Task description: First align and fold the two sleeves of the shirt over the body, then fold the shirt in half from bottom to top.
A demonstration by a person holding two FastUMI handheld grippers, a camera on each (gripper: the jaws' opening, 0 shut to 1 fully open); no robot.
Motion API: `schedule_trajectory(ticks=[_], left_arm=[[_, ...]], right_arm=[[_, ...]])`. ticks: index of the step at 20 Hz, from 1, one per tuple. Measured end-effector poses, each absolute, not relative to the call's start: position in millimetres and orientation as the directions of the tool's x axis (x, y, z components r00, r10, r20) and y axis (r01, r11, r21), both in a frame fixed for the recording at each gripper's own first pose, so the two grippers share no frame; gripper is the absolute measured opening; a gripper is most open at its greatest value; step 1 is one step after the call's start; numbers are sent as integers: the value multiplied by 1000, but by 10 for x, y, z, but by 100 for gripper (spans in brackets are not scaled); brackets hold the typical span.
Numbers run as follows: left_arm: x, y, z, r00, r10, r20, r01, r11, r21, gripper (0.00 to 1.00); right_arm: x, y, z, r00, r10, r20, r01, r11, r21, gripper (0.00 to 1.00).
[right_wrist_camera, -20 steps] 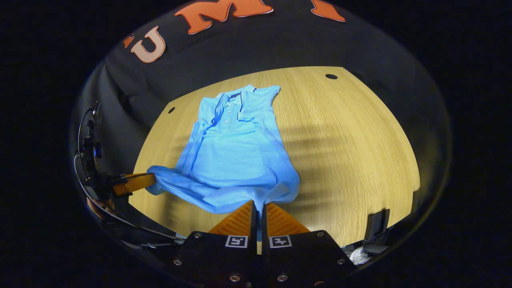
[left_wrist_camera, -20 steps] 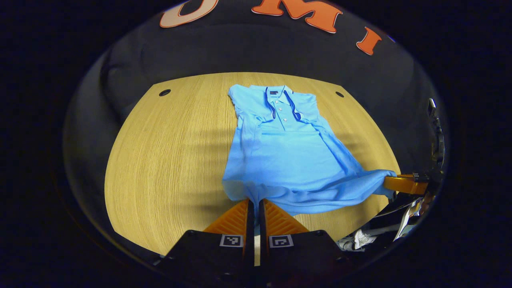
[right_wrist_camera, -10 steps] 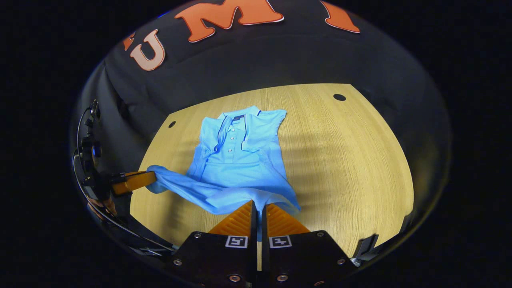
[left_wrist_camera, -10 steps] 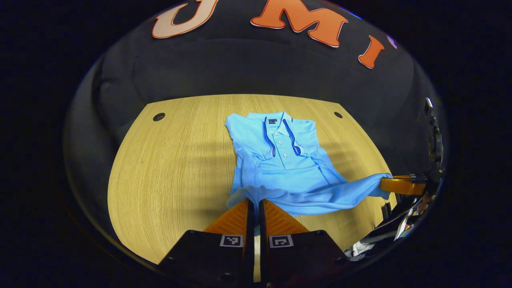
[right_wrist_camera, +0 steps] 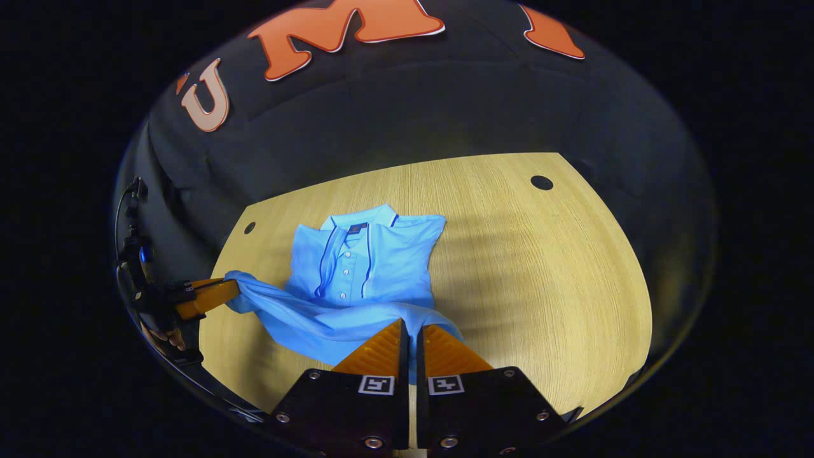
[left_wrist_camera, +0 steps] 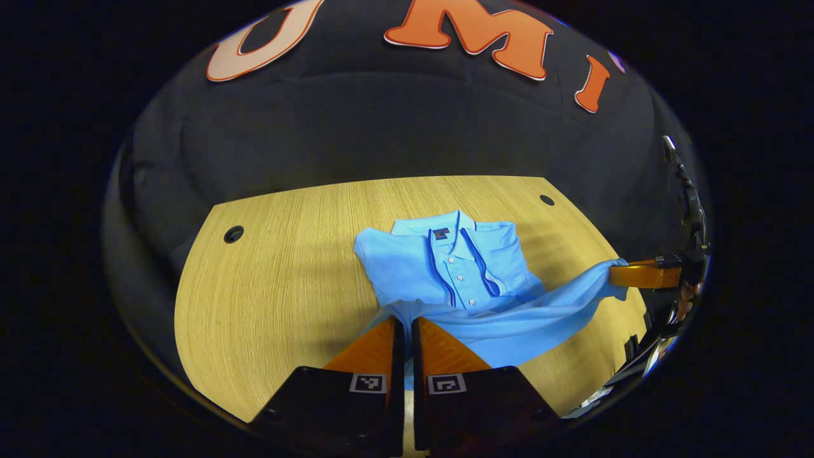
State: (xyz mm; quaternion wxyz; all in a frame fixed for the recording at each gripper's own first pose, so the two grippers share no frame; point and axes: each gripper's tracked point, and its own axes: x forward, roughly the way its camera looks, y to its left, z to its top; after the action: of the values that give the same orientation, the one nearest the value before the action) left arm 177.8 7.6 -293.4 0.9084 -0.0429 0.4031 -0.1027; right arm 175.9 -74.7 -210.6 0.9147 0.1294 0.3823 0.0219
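A light blue polo shirt (left_wrist_camera: 445, 267) lies collar-up on the wooden table (left_wrist_camera: 267, 286), sleeves folded over its body. Its bottom hem is lifted off the table and carried over the lower body toward the collar. My left gripper (left_wrist_camera: 404, 321) is shut on one hem corner. My right gripper (right_wrist_camera: 410, 324) is shut on the other corner. In the left gripper view the right gripper (left_wrist_camera: 620, 275) shows at the far right, pinching the stretched hem. In the right gripper view the shirt (right_wrist_camera: 369, 261) spreads ahead and the left gripper (right_wrist_camera: 229, 289) holds its corner at the left.
The table (right_wrist_camera: 540, 273) has small round holes (left_wrist_camera: 233, 234) near its far corners (right_wrist_camera: 542, 182). Bare wood stretches on both sides of the shirt. The black booth wall stands behind the table's far edge.
Both grippers have carried the hem forward toward the collar. The visible lower body of the shirt has shrunk as the hem passes over it.
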Motion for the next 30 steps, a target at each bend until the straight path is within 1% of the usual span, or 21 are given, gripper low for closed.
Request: schedule_trajectory(ticks=[7,11,14,15,16,17,18,19,21,22,23,24,26,28,30], left_arm=[[2593,143,-2979,684,-229,-693,127,972,-196,10],[3014,242,-3027,694,-213,-688,118,976,-184,10],[3254,301,-3166,688,-195,-699,101,980,-174,9],[3294,328,-3236,676,-185,-714,99,982,-161,11],[3290,371,-3277,670,-165,-723,93,986,-140,15],[3319,414,-3285,676,-153,-721,84,988,-130,31],[3325,388,-3263,683,-156,-713,79,987,-141,47],[3316,393,-3228,689,-156,-707,71,986,-148,64],[3235,472,-3179,693,-148,-706,59,987,-150,96],[3206,488,-3130,699,-144,-700,53,987,-151,96],[3165,507,-3062,708,-139,-693,46,987,-151,98],[3123,524,-2995,716,-134,-685,42,988,-148,97],[3030,562,-2855,736,-116,-666,42,991,-126,98],[2889,605,-2670,758,-90,-646,37,995,-96,98],[2741,540,-2434,779,-96,-619,41,994,-102,98]], right_arm=[[2530,-832,-1928,740,103,-665,32,982,187,5],[2922,-920,-1973,733,81,-675,12,991,132,5],[3163,-947,-2067,720,87,-688,28,988,154,5],[3213,-921,-2113,710,98,-697,41,983,180,5],[3229,-904,-2140,701,112,-704,56,976,210,7],[3259,-905,-2183,698,109,-708,69,974,218,9],[3255,-946,-2162,704,90,-704,75,977,200,26],[3279,-968,-2152,716,75,-694,72,981,180,31],[3245,-955,-2072,734,71,-675,52,986,160,53],[3227,-935,-2015,744,75,-664,43,986,160,65],[3212,-907,-1959,756,74,-651,42,986,162,71],[3181,-890,-1890,767,74,-637,41,986,164,80],[3105,-843,-1784,787,75,-612,34,986,165,90],[2991,-820,-1660,806,68,-588,28,988,152,94],[2831,-791,-1501,826,60,-560,22,990,138,95]])
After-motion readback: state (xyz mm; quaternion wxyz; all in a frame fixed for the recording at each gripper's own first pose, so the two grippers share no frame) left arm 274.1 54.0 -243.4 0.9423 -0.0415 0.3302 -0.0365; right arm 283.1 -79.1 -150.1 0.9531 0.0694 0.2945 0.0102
